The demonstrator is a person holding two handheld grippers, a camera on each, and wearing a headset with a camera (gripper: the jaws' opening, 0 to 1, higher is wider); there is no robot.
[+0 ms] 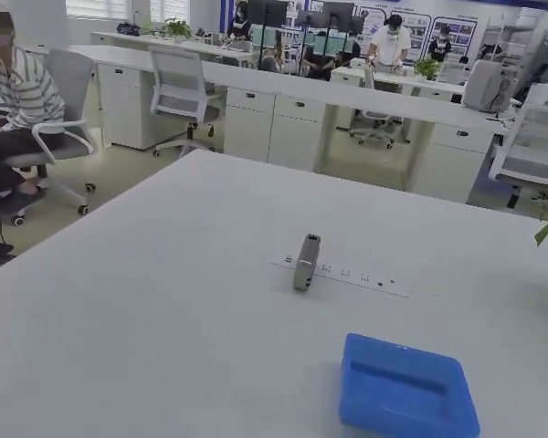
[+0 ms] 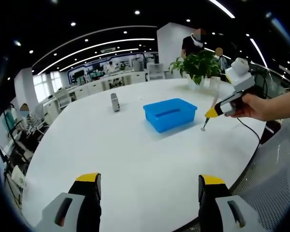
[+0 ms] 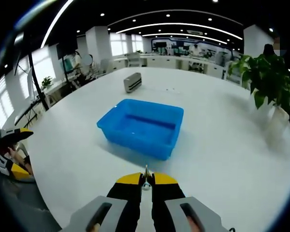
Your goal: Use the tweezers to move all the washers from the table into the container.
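Closed jaws of the right gripper (image 3: 145,180) pinch the tweezers (image 3: 145,170) at bottom centre, their thin tips hard to make out, just short of the blue container (image 3: 135,137) mid-frame on the white table (image 3: 222,145). Any washers are too small to tell. Jaws of the left gripper (image 2: 150,179) stand wide apart, empty; the head view cuts the container off at lower right

No legible text; distant wall posters (image 1: 459,35) perhaps lettered, too blurred.
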